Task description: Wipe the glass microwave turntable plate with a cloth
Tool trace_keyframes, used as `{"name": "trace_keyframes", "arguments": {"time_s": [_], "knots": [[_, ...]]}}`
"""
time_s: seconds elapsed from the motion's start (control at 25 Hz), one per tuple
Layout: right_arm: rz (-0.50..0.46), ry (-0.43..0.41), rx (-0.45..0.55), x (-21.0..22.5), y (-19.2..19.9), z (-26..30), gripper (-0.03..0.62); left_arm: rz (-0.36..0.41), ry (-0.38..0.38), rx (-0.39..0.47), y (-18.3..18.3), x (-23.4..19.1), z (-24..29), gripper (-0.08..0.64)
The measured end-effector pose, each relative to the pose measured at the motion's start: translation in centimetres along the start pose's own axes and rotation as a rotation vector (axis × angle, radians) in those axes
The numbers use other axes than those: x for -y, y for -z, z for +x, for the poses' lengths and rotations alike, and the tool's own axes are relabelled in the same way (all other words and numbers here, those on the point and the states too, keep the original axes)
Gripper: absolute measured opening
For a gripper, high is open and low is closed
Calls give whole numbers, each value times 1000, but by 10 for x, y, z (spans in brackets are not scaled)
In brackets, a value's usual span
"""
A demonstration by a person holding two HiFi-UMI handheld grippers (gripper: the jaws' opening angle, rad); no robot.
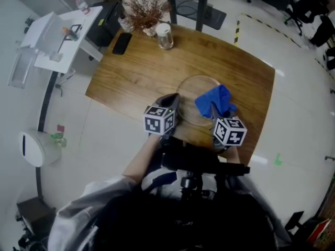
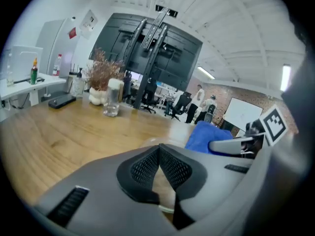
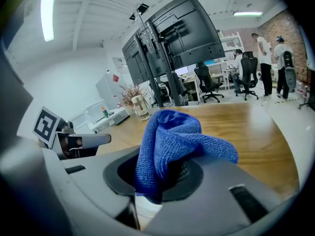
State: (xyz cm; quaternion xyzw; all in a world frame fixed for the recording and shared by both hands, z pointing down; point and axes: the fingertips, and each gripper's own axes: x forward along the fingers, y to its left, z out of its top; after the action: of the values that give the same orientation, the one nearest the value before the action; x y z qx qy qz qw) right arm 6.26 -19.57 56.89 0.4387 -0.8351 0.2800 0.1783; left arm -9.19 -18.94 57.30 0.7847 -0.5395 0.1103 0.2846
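The round glass turntable plate [image 1: 194, 90] lies flat on the wooden table [image 1: 136, 72], near its front edge. My left gripper [image 1: 172, 104] is at the plate's left rim with its jaws shut; in the left gripper view a pale strip of rim shows between the pads [image 2: 142, 168] and the plate [image 2: 174, 131] spreads out ahead. My right gripper [image 1: 215, 115] is shut on a bunched blue cloth [image 1: 215, 101] that rests over the plate's right side. In the right gripper view the cloth [image 3: 172, 136] bulges up out of the right gripper [image 3: 165, 178].
A clear glass jar [image 1: 164, 35], a vase of dried twigs [image 1: 146, 13] and a black phone [image 1: 121, 43] stand along the table's far side. A white side table [image 1: 68, 35] is off to the left. The table's front edge runs just under both grippers.
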Motion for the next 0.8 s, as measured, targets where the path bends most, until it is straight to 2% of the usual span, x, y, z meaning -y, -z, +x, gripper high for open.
{"name": "trace_keyframes", "arguments": {"time_s": [0.2,0.36,0.52,0.8], "knots": [[-44,-68,80,-19,-33,-17,74,44,33,152,-58,26,-19,-2],[-37,-116,116,-25,-47,-31,74,60,30,222,-78,42,-30,-2],[-19,-158,118,-26,-45,-39,74,105,31,258,-80,61,-38,-2],[-69,-196,109,-23,-41,-50,72,139,-5,266,-63,80,-46,-2]]}}
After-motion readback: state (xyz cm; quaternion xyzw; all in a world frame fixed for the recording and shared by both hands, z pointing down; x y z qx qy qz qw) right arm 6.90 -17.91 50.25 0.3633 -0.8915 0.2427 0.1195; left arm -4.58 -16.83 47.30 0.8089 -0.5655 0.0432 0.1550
